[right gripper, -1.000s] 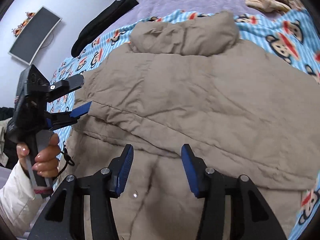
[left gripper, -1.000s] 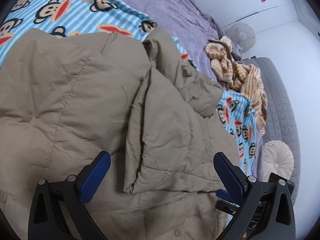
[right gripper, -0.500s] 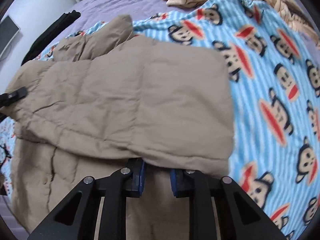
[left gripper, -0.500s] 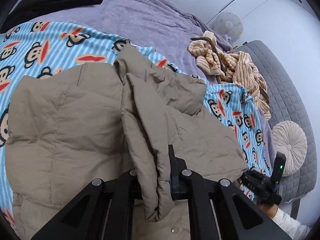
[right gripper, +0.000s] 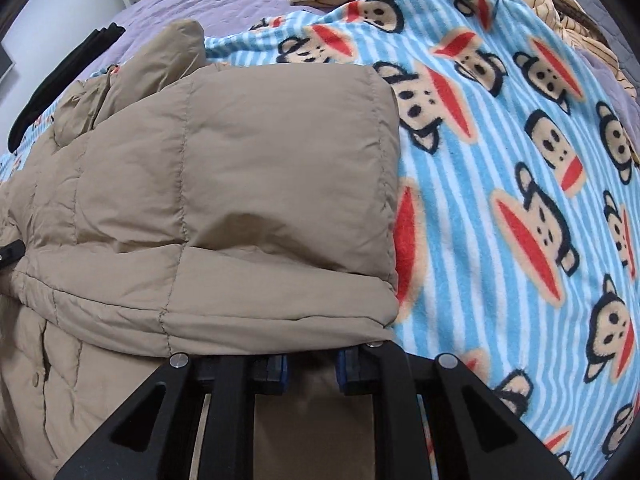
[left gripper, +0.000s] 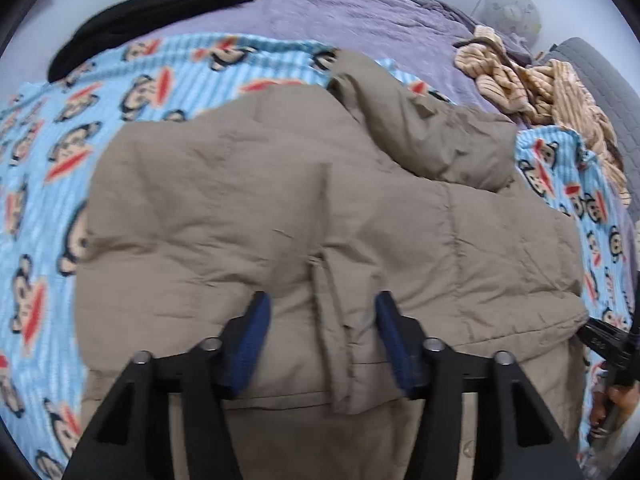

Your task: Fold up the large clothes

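A large tan quilted puffer jacket [left gripper: 280, 208] lies on a blue monkey-print blanket [left gripper: 48, 152], its upper part folded over its lower part. My left gripper [left gripper: 320, 320] is open, its blue pads either side of a raised ridge of jacket fabric near the fold edge. In the right wrist view the jacket [right gripper: 224, 184] fills the left half. My right gripper [right gripper: 311, 364] sits under the folded edge with a small gap between its pads; the fabric hides the tips. The right gripper also shows at the right edge of the left wrist view [left gripper: 608, 344].
The blanket [right gripper: 520, 160] lies on a purple bedspread [left gripper: 340, 12]. A black garment [left gripper: 152, 16] lies at the back left, a striped tan garment [left gripper: 536, 80] at the back right. A grey quilted headboard [left gripper: 600, 64] stands at the right edge.
My left gripper was shut on a jacket fold; it has opened and the fabric now lies flat over the lower part. My right gripper's pads have parted slightly under the folded edge.
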Demonstrator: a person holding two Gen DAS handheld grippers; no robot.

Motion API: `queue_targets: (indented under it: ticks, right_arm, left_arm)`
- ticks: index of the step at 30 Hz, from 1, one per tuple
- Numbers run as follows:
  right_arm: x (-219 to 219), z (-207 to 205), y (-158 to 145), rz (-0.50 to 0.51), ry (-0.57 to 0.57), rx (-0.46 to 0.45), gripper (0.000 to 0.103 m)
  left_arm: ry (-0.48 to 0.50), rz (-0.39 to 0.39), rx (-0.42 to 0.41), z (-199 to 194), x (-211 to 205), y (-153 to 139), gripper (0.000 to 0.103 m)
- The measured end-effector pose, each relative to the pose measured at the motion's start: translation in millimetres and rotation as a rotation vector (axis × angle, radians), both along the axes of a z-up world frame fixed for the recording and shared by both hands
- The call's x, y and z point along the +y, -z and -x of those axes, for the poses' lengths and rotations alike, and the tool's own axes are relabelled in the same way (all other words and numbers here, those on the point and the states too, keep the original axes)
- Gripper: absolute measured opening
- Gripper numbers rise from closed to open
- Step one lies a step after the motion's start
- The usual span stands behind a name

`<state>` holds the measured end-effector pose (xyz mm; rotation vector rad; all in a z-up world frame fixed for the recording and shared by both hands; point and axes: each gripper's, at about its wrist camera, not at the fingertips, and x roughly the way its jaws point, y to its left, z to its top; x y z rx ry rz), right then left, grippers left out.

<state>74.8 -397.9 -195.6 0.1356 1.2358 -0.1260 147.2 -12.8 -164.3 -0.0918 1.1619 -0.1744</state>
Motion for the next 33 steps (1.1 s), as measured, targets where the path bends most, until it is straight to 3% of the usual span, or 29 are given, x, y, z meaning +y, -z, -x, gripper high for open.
queue_targets:
  ticks: [4,6,9,11,13,14,15,18,21,24,28,33]
  right_arm:
    - [-4.1,20.0,-23.6,-0.056,0.011,0.039,0.024]
    - [1.3,37.0,-36.0,-0.065,-0.008,0.038,0.039]
    - [8.7,65.9,-62.5,-0.052,-0.042,-0.027,0.039]
    - [4.0,71.5,-79.3,-0.034,-0.005,-0.101,0.039]
    - [-9.8,60.9,-89.3,-0.041,0.064,-0.158,0.039]
    - [-17.3,48.5,-89.8,-0.063,0.09,-0.169,0.031]
    - [-24.3,37.4,-89.6,-0.098,0.113,-0.177,0.016]
    - [-25.6,3.1,-84.1,-0.132,0.08,-0.185,0.014]
    - [-14.1,-15.3,-68.5,-0.094,-0.006,-0.149,0.014]
    - [-14.3,-24.0,-34.3,-0.052,-0.023,-0.079,0.014]
    - [-26.2,-21.0,3.3,-0.068,0.027,-0.065,0.01]
    - [-16.3,-23.7,10.4,0.008,0.008,-0.076,0.011]
  left_arm:
    - [-0.051,-0.024,-0.038,8.8,32.1,-20.2,0.067]
    - [-0.052,-0.017,-0.052,9.8,39.4,-27.4,0.067]
    - [-0.014,-0.02,-0.081,6.9,24.6,-38.0,0.067]
    - [0.033,-0.001,-0.097,5.0,5.2,-44.5,0.067]
    - [0.094,0.011,-0.115,3.4,-18.5,-48.2,0.067]
    - [0.121,0.01,-0.122,1.6,-30.3,-48.7,0.067]
    - [0.141,0.01,-0.127,0.9,-40.3,-48.5,0.067]
    - [0.175,-0.004,-0.145,-6.9,-57.8,-35.6,0.067]
    - [0.164,-0.089,-0.113,-22.5,-63.4,-3.0,0.067]
    - [0.141,-0.048,-0.08,-30.8,-57.1,22.0,0.067]
    - [0.18,-0.096,-0.101,-29.7,-66.8,28.2,0.067]
    - [0.172,-0.106,-0.089,-31.6,-67.2,29.2,0.067]
